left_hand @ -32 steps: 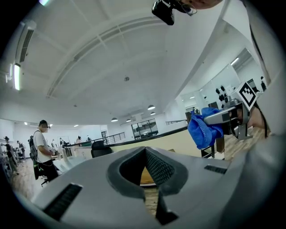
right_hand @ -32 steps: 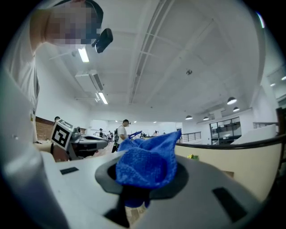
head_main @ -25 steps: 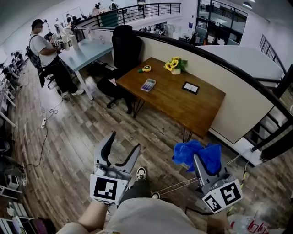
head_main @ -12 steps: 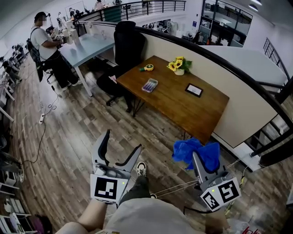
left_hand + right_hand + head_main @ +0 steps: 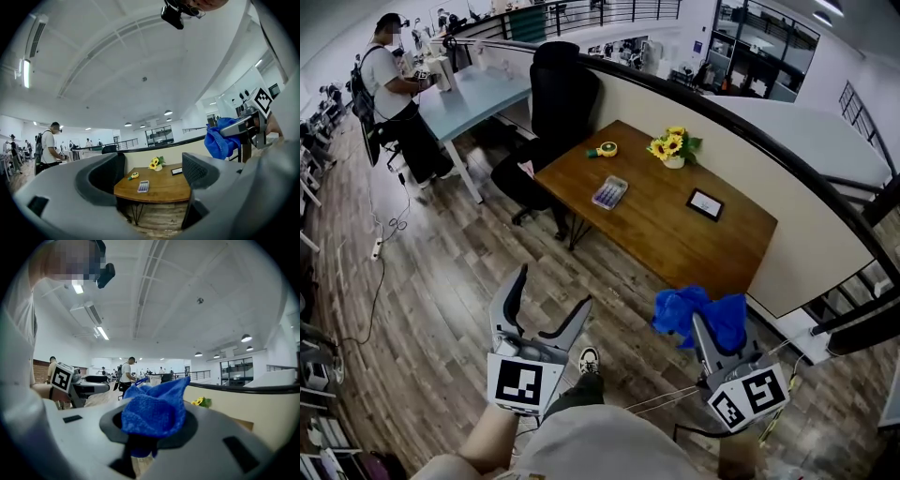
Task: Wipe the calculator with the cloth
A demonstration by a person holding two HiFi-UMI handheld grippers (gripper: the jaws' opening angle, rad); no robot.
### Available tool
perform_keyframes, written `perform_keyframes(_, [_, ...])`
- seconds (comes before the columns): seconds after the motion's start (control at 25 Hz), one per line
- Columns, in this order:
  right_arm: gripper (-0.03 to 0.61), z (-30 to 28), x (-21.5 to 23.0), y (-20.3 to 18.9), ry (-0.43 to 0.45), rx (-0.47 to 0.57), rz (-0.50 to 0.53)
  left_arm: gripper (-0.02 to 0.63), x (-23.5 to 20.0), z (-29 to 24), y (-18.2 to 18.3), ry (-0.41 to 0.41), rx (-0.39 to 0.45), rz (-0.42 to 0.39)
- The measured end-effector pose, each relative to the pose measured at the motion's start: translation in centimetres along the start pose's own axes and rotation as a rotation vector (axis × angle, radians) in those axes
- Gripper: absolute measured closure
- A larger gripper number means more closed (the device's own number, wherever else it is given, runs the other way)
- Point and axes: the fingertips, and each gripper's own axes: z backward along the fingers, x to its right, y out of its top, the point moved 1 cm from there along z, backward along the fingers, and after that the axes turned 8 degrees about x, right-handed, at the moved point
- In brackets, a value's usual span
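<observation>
The calculator (image 5: 609,192) lies on the left part of a wooden table (image 5: 675,239), some way ahead of both grippers. It also shows between the left jaws' tips in the left gripper view as the calculator (image 5: 143,186). My left gripper (image 5: 550,294) is open with nothing in it; its jaws have just been opening. My right gripper (image 5: 705,330) is shut on a bunched blue cloth (image 5: 700,313), which fills the jaws as the cloth (image 5: 154,411) in the right gripper view. Both grippers hang over the wooden floor, short of the table.
On the table stand a pot of sunflowers (image 5: 673,147), a yellow tape measure (image 5: 605,149) and a black framed card (image 5: 705,203). A black office chair (image 5: 560,98) stands at the table's far left. A person (image 5: 389,89) stands by a light-blue desk (image 5: 478,94). Stairs drop at the right.
The wooden table sits nearer and larger in the head view. Both grippers have travelled towards it. The left jaws stand a little wider apart. The cloth stays in the right jaws.
</observation>
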Motion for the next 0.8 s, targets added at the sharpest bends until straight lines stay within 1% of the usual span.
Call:
perform_keyframes(0.28, [0.481,-9.9,1.4,0.5,-0.016,-0.018,0.001,0.202,-6.7,-7.2,-1.7,-0.029,0.002,0.005])
perform_keyframes(0.44, [0.482,-14.7,1.6,0.7,-0.015,-0.013,0.009,0.202,-10.0,-10.1,-2.9,-0.047,0.005,0.0])
perform_keyframes(0.56, [0.48,-17.5,2.1,0.4,-0.023,-0.013,0.005,0.202,-11.7,-12.0,-4.0,-0.058,0.0,-0.016])
perform_keyframes(0.8, [0.48,-21.1,4.4,-1.0,-0.039,-0.048,-0.013,0.202,-13.4,-15.5,-6.0,-0.078,-0.019,0.005])
